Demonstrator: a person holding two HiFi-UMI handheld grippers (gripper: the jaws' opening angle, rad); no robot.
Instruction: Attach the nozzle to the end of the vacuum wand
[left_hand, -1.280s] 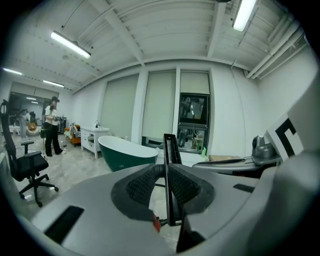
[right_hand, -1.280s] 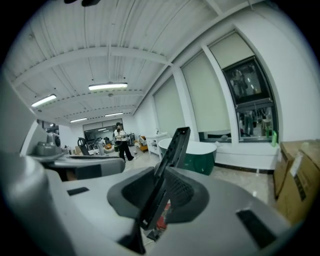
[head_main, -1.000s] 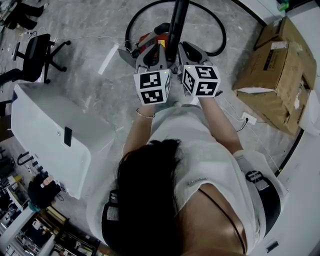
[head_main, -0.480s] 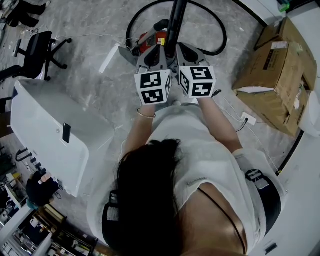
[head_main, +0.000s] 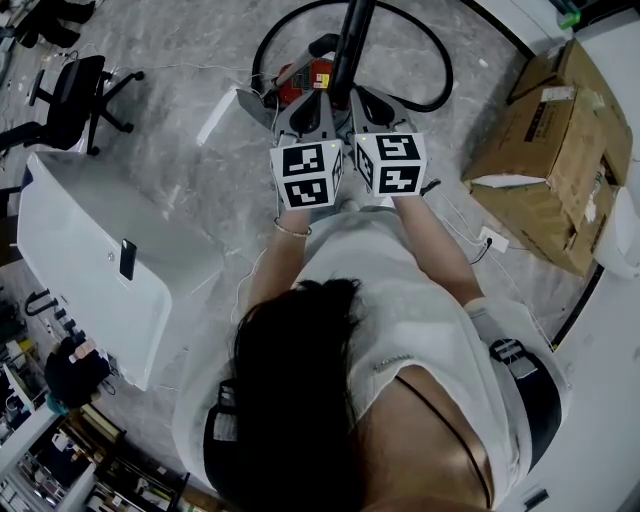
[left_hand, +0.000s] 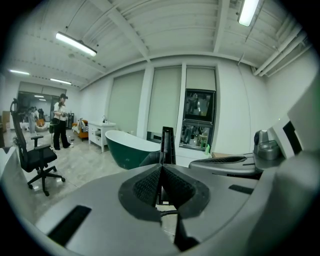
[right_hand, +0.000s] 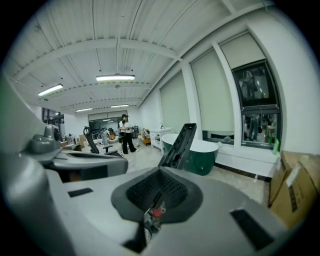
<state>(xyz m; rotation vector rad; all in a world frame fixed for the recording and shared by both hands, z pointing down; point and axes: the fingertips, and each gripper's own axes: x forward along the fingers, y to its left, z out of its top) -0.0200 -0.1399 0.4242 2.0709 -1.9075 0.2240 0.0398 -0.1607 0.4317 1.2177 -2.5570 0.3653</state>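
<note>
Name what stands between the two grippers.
The black vacuum wand stands between the left gripper and the right gripper, close to both tips; the head view shows it.

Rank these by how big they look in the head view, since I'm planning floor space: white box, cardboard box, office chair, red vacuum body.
1. white box and cardboard box: these look about alike, so they are left unranked.
2. office chair.
3. red vacuum body, which is partly hidden.
</note>
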